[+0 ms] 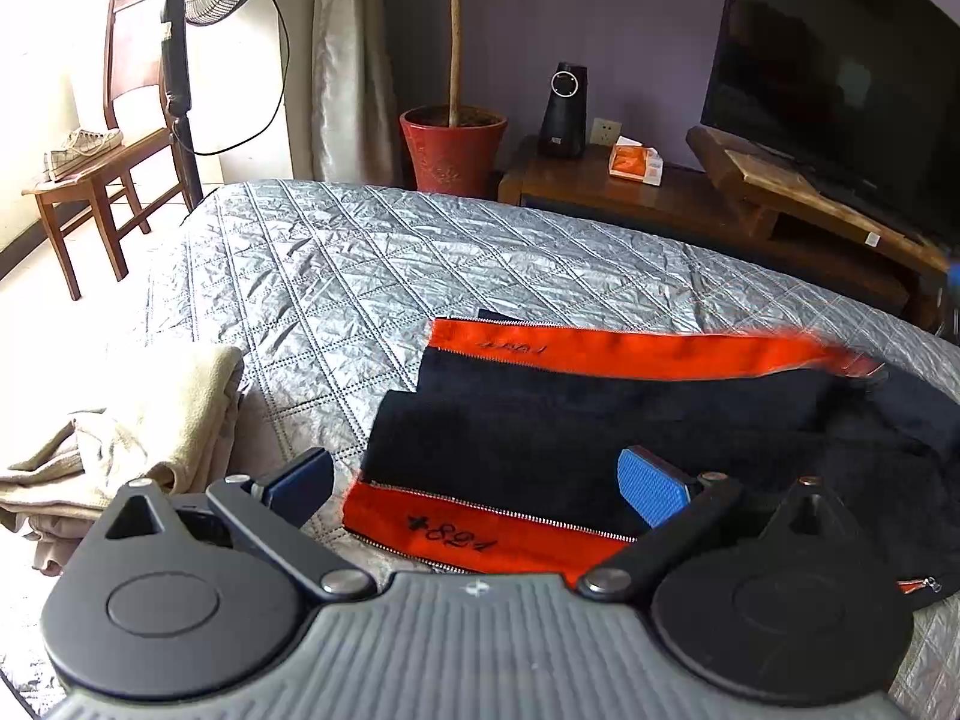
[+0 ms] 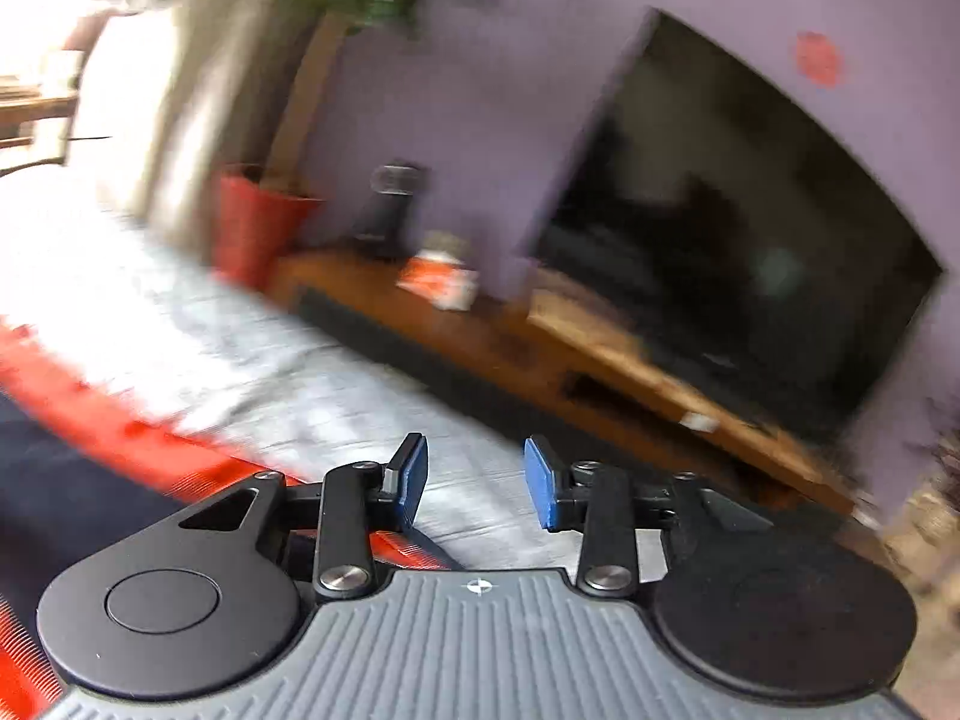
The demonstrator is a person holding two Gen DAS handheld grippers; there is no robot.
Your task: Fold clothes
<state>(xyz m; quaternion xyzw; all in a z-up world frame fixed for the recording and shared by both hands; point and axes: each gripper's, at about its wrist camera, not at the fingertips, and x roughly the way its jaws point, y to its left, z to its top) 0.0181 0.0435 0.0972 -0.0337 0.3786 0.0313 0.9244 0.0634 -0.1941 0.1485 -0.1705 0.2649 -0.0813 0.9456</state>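
A dark navy jacket with orange zip bands lies partly folded on the silver quilted bed. One orange band runs along its far edge and another along its near edge. My left gripper hovers wide open just above the near band, with nothing between its blue pads. In the blurred right wrist view my right gripper stands open over the bedcover, its pads apart and empty. The jacket's orange edge lies to its left.
Folded beige cloth is piled at the bed's left edge. Beyond the bed stand a wooden TV bench with a television, a speaker, a red plant pot, a fan and a wooden chair.
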